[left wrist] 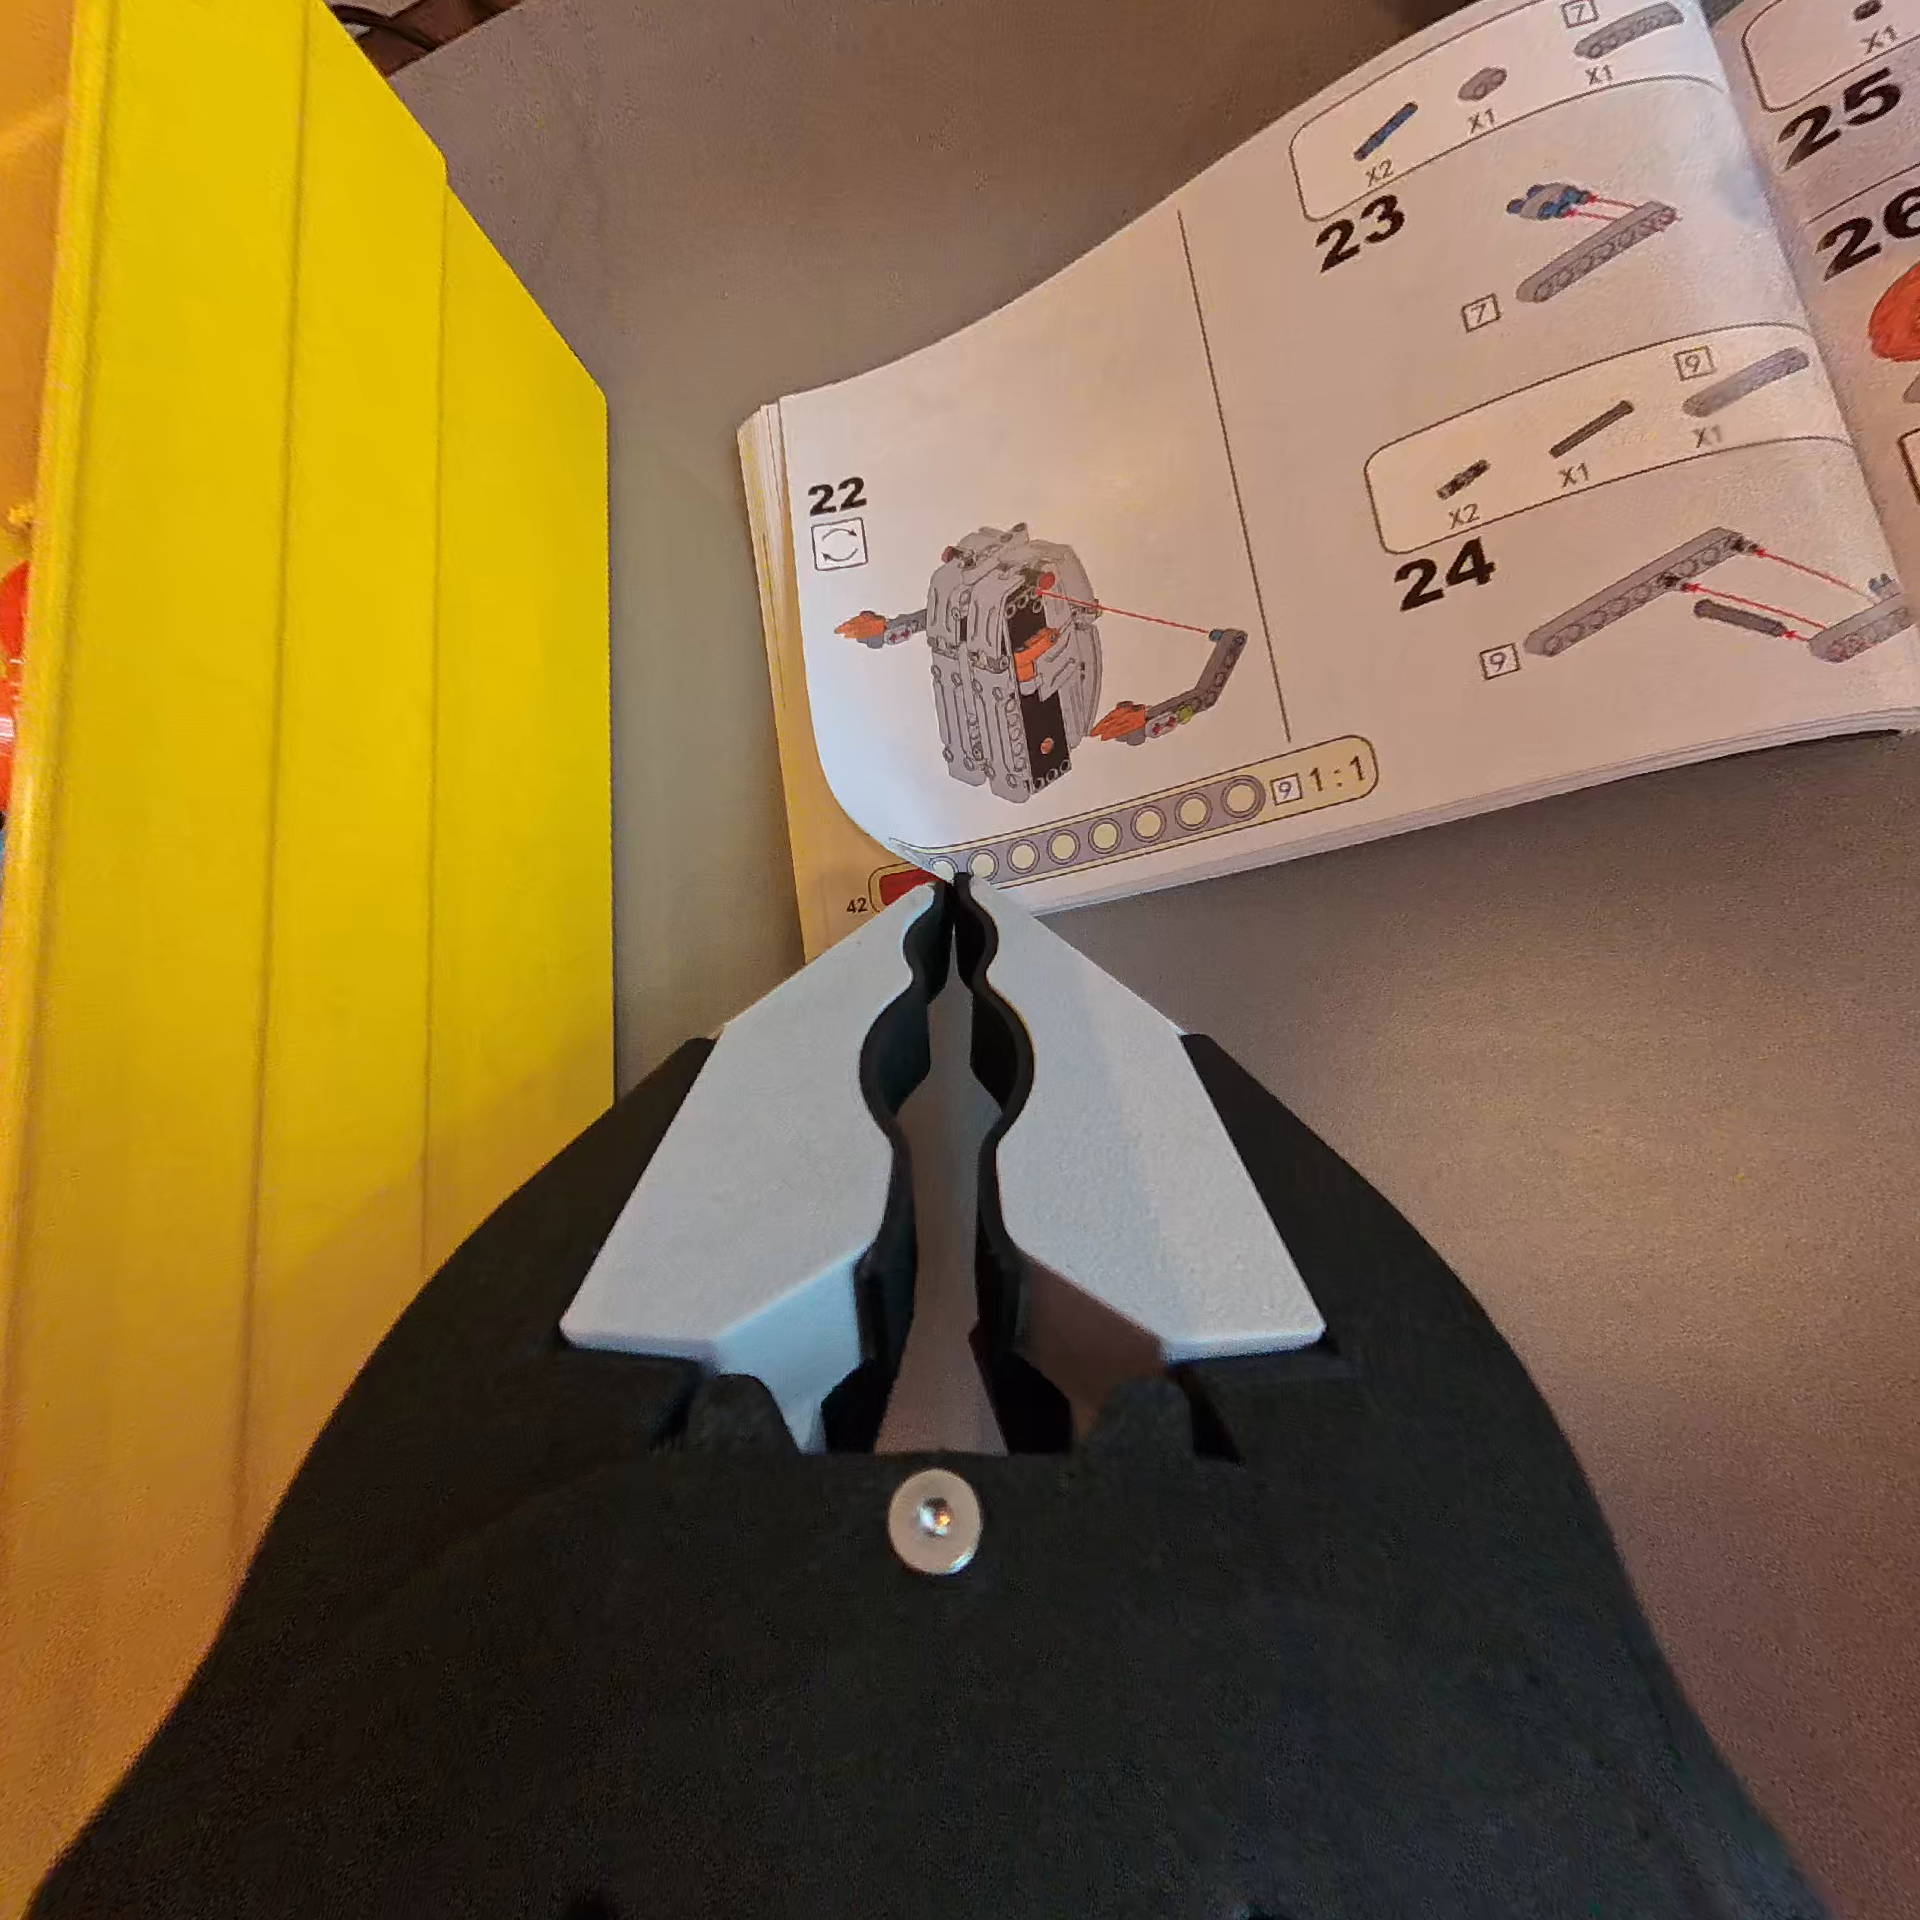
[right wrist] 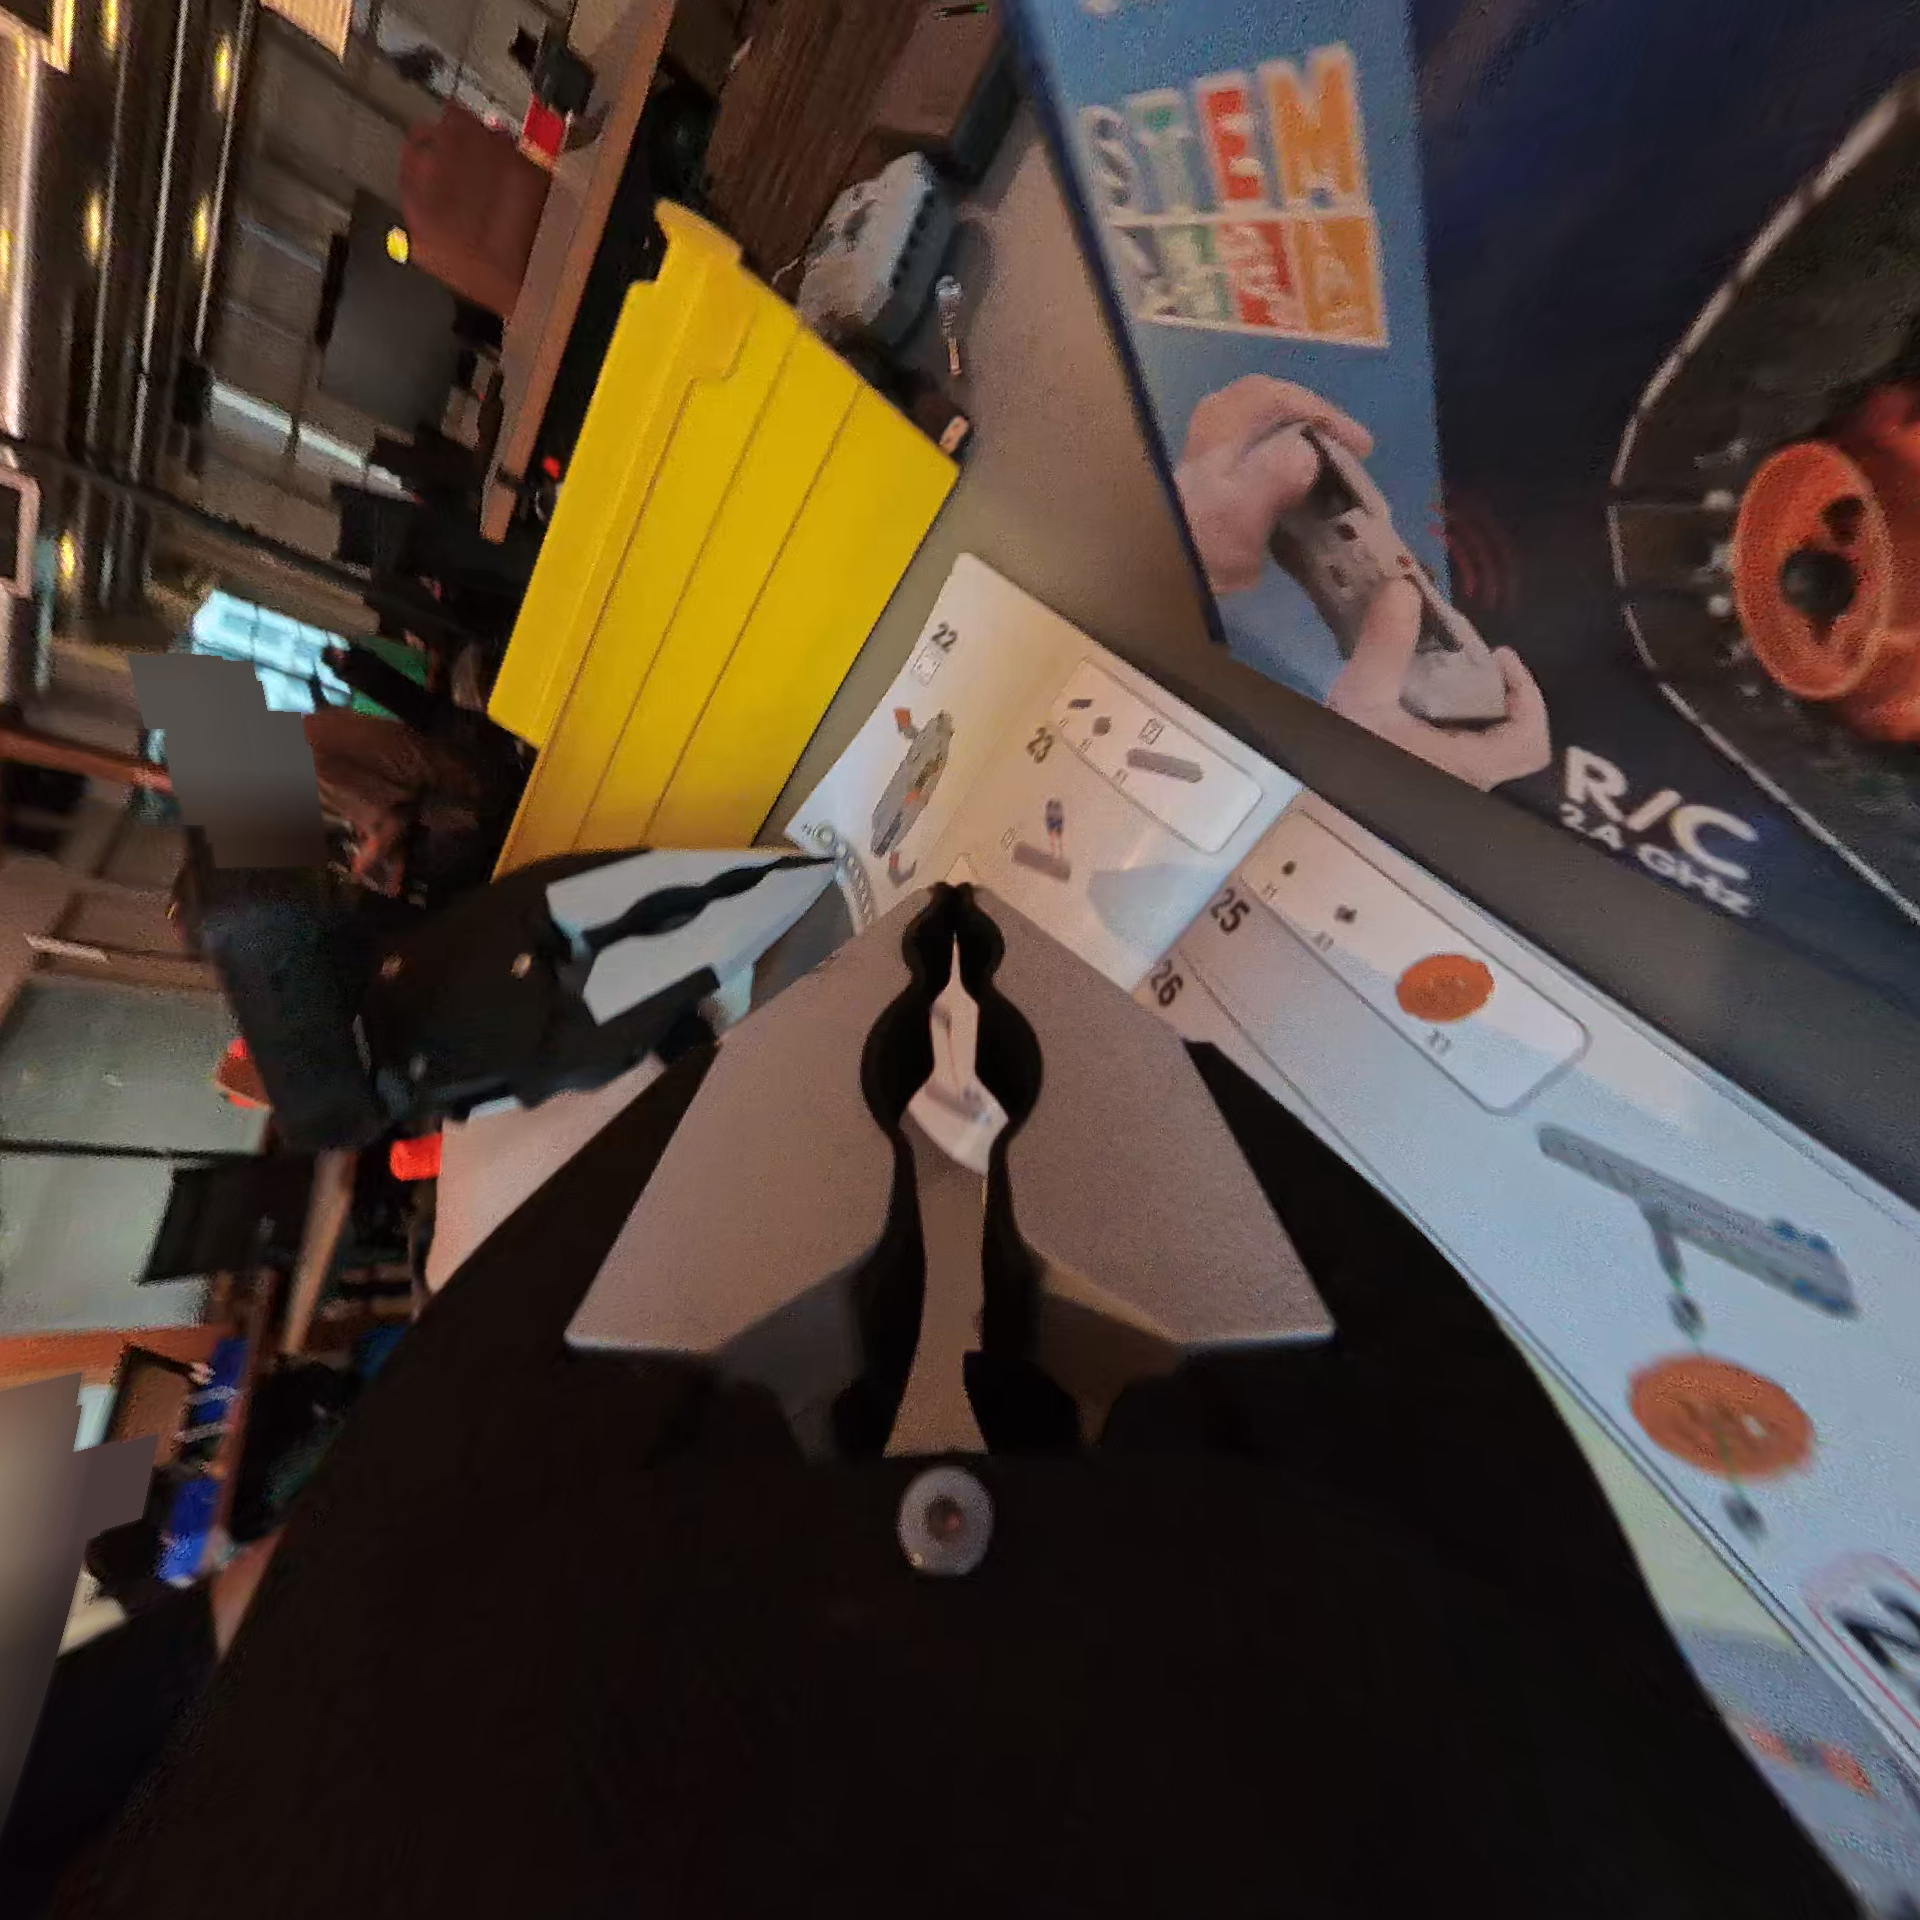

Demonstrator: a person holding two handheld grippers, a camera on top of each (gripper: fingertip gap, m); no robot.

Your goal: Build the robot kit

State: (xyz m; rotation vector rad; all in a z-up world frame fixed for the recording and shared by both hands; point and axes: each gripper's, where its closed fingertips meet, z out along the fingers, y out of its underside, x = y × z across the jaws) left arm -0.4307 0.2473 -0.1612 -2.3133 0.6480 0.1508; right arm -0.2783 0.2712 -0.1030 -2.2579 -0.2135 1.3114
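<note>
An open instruction booklet (left wrist: 1351,520) lies on the grey table (left wrist: 1507,1195). My left gripper (left wrist: 956,883) is shut on the lower left corner (left wrist: 920,850) of the booklet's left page. That page curls up from the yellowish page beneath (left wrist: 821,831). The right wrist view shows the left gripper (right wrist: 821,857) pinching the same corner of the booklet (right wrist: 1143,821). My right gripper (right wrist: 956,896) is shut, its tips together over the lower part of the left page. White page shows through the hollow between its fingers. It does not show in the left wrist view.
A yellow plastic bin (left wrist: 312,727) stands just left of the booklet and also shows in the right wrist view (right wrist: 727,571). A large blue toy box (right wrist: 1299,416) stands behind the booklet. A grey object (right wrist: 883,249) lies farther back. The grippers' ends are close to 15 centimetres from one another.
</note>
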